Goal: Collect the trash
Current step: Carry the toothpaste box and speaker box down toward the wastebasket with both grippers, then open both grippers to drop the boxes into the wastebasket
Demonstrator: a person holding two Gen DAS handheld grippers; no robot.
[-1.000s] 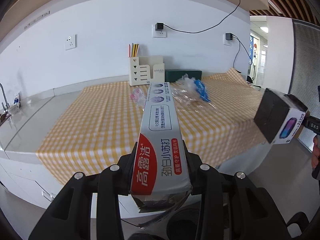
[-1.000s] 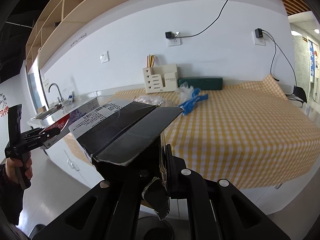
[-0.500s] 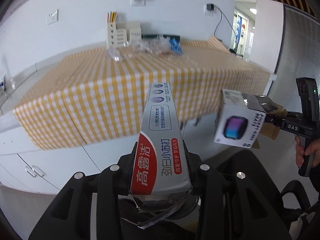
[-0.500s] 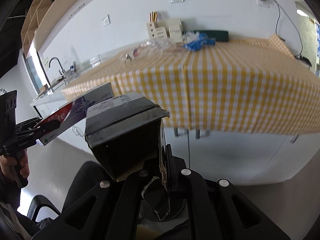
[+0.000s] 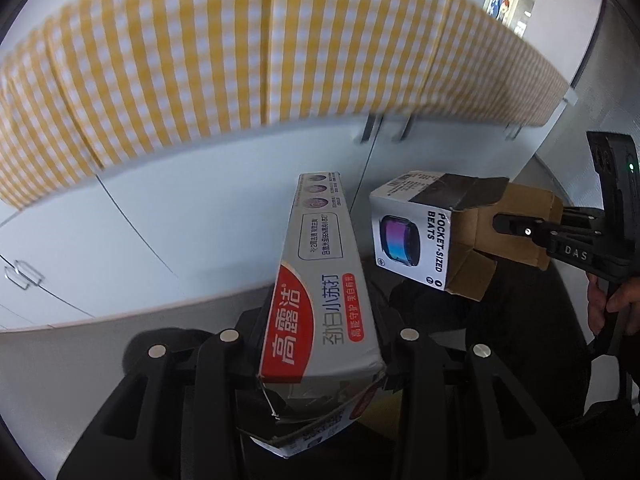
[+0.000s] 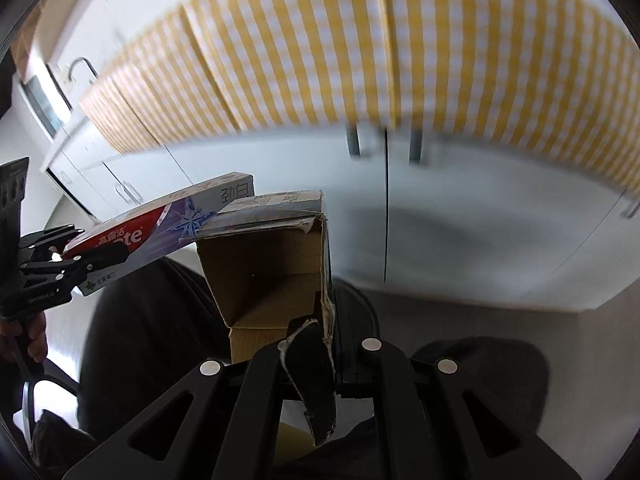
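Below: a dark rounded mass, blurred, filled the lower frame under both grippers; could not tell what it was.
Around: white cabinet doors (image 5: 168,216) crossed mid-frame, a handle at far left; nothing stood between the two boxes.
Surface: yellow checked tablecloth (image 5: 240,52) hung across the top of both views, motion-blurred.
Room: a tap (image 6: 82,66) showed at upper left of the right wrist view; a bright doorway at upper right of the left wrist view.
Left gripper (image 5: 320,344): clamped on the toothpaste box (image 5: 320,280), lower centre, its torn flap toward the camera.
Right gripper (image 6: 332,344): pinched tight on a wall of the speaker box (image 6: 272,264), whose open cardboard inside faced the lens.
Hands: a hand (image 5: 608,304) at the right edge gripped the right tool's handle.
Change: a second earlier the tabletop, its organiser and plastic wrappers lay in view; now only the cloth's overhang and cabinets showed, and both boxes sat lower against the room, closer together.
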